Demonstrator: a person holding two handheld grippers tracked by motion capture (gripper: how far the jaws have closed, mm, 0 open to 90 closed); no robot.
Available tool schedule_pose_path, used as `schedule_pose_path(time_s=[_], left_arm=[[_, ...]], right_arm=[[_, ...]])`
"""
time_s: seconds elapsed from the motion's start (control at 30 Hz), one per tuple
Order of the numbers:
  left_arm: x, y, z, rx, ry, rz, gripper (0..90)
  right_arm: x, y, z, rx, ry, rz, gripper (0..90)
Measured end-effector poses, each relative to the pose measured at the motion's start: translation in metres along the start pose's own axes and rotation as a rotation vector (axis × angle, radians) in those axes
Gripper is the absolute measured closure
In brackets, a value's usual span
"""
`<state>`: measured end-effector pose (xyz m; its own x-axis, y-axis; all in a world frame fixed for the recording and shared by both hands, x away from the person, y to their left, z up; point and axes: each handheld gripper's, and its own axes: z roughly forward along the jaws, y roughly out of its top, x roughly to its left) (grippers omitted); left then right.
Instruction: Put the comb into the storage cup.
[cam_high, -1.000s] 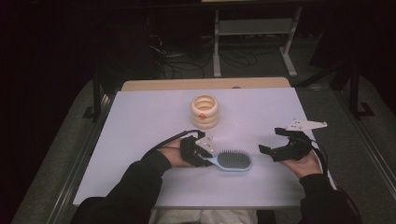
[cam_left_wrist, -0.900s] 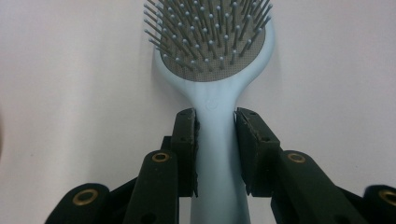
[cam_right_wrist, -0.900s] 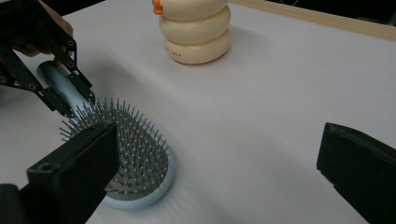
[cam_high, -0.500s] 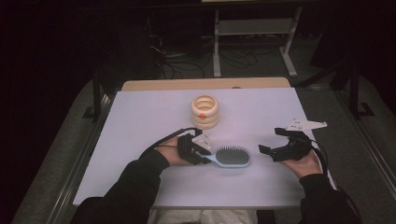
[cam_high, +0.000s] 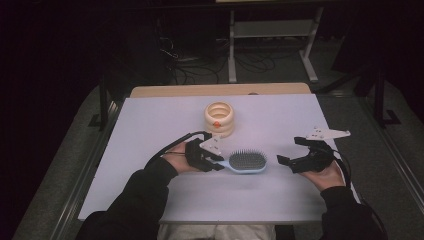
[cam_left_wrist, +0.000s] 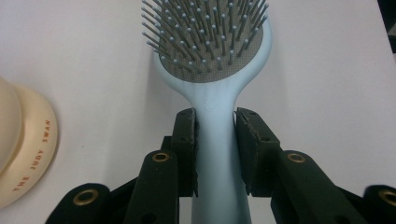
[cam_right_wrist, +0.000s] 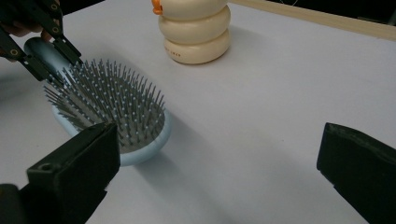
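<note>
White table (cam_high: 150, 125): my left gripper (cam_high: 212, 159) has its jaws clamped on the brush (cam_high: 247, 162) handle, brush unlifted; right gripper (cam_high: 292, 152) waits, jaws wide.

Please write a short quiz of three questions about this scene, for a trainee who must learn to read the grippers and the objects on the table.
1. True or false: the left gripper has its jaws closed on the handle of the hairbrush.
2. Which way do the bristles of the hairbrush point? A) up, B) down into the table, C) the views cannot settle it.
3. Fill in: the right gripper has its jaws ____ and holds nothing.

Key
1. True: both pads press the sides of the light blue handle.
2. A: the bristles stand upward, the back rests on the table.
3. Open: the jaws are wide apart, to the right of the brush head.
</note>
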<state>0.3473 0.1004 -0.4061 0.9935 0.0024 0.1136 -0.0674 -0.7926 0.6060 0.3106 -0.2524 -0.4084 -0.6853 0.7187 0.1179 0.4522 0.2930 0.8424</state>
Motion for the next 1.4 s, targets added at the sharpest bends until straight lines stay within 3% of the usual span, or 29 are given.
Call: schedule_pose_path(time_s=[0.4, 1.4], left_arm=[[0.002, -0.003, -0.014, -0.035, 0.031, -0.013, 69.7], [0.013, -0.014, -0.065, -0.098, 0.164, -0.053, 69.7]], right_arm=[[0.000, 0.000, 0.000, -0.001, 0.000, 0.000, 0.0], [0.000, 0.000, 0.000, 0.002, 0.000, 0.004, 0.0]])
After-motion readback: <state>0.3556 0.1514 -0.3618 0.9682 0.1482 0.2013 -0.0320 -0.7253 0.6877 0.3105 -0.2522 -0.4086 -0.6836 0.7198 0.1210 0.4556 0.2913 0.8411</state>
